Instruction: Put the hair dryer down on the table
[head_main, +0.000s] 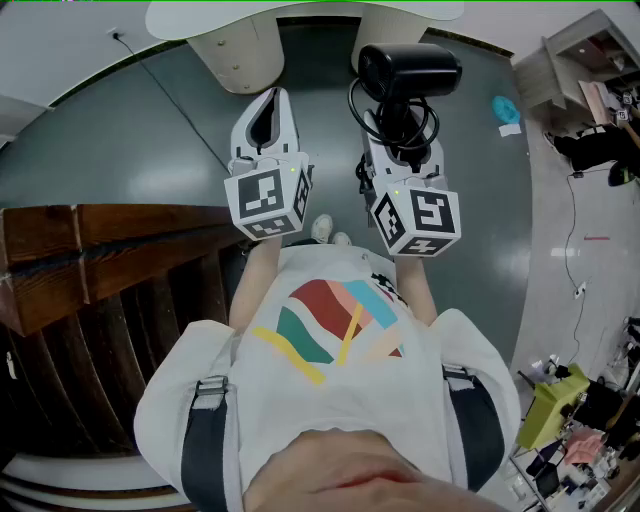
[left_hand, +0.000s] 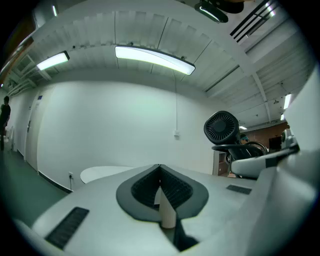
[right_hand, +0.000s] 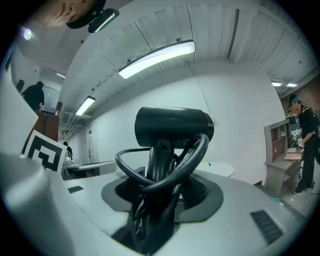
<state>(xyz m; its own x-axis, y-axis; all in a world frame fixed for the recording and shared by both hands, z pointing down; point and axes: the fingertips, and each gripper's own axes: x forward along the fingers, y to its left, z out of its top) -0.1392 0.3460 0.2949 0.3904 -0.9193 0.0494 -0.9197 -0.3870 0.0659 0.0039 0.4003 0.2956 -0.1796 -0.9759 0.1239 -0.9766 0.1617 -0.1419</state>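
The right gripper (head_main: 402, 135) (right_hand: 161, 176) is clamped on the handle of the black hair dryer (head_main: 408, 68) (right_hand: 172, 127), its 2 jaws spread fairly wide around the handle and the black cord (head_main: 392, 118) (right_hand: 196, 154) looped about it. The hair dryer stands upright in the air, barrel on top, over the dark floor (head_main: 150, 130) and just near of the white round counter (head_main: 300, 18) at the far edge. The left gripper (head_main: 270, 100) (left_hand: 160, 170) is held level just to its left, jaw tips touching and nothing between them. The counter's pale pedestal (head_main: 240, 50) shows beyond it.
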